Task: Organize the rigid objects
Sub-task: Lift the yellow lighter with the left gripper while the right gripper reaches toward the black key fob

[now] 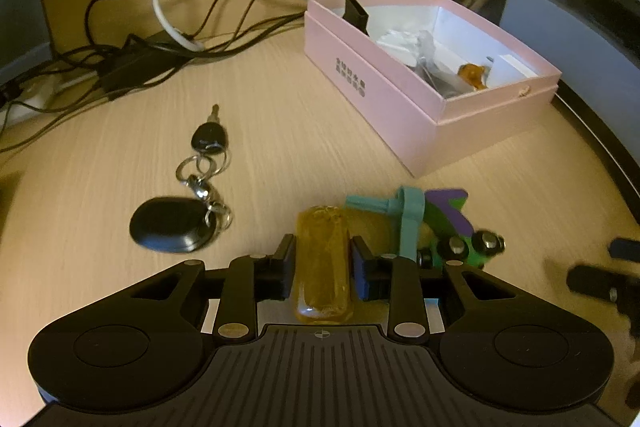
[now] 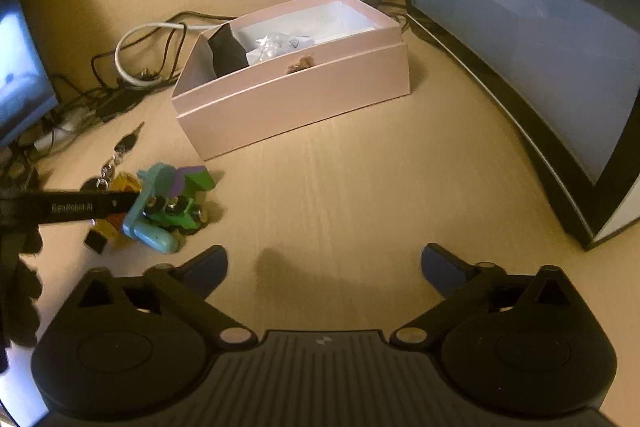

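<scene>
Left gripper [image 1: 322,269] clamped on an amber translucent block [image 1: 322,259]; right gripper [image 2: 324,267] idle, jaws wide and empty.

The grasp step looked in hand: the block sat between the closed pads on the wooden desk [image 1: 300,131], a green-and-purple toy vehicle [image 1: 440,223] touching it at 3 o'clock, a key bunch with black fob [image 1: 188,203] at 10 o'clock. The open pink box [image 1: 404,115] lay at 1 o'clock; next probably called for lifting clear of the toy and carrying over its near wall.
</scene>
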`<state>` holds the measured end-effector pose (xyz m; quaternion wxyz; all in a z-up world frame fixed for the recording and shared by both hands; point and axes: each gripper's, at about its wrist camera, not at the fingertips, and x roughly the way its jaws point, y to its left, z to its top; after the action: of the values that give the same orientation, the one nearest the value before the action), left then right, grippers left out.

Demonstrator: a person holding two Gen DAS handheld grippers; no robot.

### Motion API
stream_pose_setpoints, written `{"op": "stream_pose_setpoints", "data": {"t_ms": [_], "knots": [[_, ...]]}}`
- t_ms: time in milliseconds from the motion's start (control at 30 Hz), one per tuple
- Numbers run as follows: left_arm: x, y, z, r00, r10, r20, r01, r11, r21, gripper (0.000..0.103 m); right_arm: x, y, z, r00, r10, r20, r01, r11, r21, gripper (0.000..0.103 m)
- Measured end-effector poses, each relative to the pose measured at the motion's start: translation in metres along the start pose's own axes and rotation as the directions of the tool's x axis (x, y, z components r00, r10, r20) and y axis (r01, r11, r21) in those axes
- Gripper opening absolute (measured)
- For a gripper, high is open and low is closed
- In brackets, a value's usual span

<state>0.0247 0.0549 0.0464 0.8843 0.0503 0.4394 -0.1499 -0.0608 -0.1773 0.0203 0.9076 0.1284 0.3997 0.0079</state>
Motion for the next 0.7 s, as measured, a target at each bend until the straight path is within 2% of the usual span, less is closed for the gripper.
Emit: {"op": "stream_pose_setpoints", "data": {"t_ms": [100, 200, 267, 333, 400, 433, 533, 600, 633, 700], "knots": [[-0.011, 0.013, -0.012, 1.000, -0.008, 0.000, 0.008, 0.999, -0.051, 0.032, 0.003, 0.005, 0.002, 1.000, -0.007, -0.019, 0.007, 1.000, -0.020, 0.103], [-0.029, 0.036, -0.032, 1.000, 0.029, -0.005, -0.029, 0.991, -0.134, 0.032, 0.011, 0.019, 0.007, 0.997, -0.009, -0.074, -0.001, 0.991, -0.131, 0.103], [-0.043, 0.051, -0.047, 0.998, 0.057, -0.015, -0.059, 0.981, -0.185, 0.032, 0.014, 0.028, 0.014, 0.992, 0.065, -0.106, -0.080, 0.986, -0.145, 0.097], [-0.058, 0.067, -0.063, 0.995, 0.093, -0.026, -0.096, 0.968, -0.232, 0.032, 0.014, 0.042, 0.020, 0.982, 0.145, -0.121, -0.165, 0.971, -0.174, 0.096], [-0.070, 0.080, -0.076, 0.991, 0.128, -0.032, -0.132, 0.952, -0.276, 0.032, 0.012, 0.068, 0.025, 0.975, 0.200, -0.097, -0.219, 0.937, -0.271, 0.096], [-0.076, 0.086, -0.082, 0.988, 0.148, -0.035, -0.152, 0.942, -0.300, 0.032, 0.010, 0.085, 0.026, 0.971, 0.227, -0.081, -0.241, 0.906, -0.349, 0.096], [-0.089, 0.102, -0.096, 0.978, 0.203, -0.046, -0.206, 0.910, -0.359, 0.032, 0.016, 0.138, 0.029, 0.954, 0.293, -0.056, -0.270, 0.771, -0.577, 0.096], [-0.096, 0.112, -0.103, 0.975, 0.219, -0.049, -0.220, 0.895, -0.388, 0.032, 0.030, 0.171, 0.039, 0.939, 0.335, -0.072, -0.297, 0.691, -0.659, 0.096], [-0.099, 0.117, -0.106, 0.974, 0.223, -0.048, -0.223, 0.888, -0.402, 0.032, 0.042, 0.186, 0.049, 0.935, 0.345, -0.083, -0.308, 0.674, -0.671, 0.094], [-0.105, 0.122, -0.112, 0.972, 0.231, -0.044, -0.227, 0.877, -0.422, 0.032, 0.076, 0.213, 0.070, 0.942, 0.317, -0.113, -0.312, 0.696, -0.647, 0.081]]}}
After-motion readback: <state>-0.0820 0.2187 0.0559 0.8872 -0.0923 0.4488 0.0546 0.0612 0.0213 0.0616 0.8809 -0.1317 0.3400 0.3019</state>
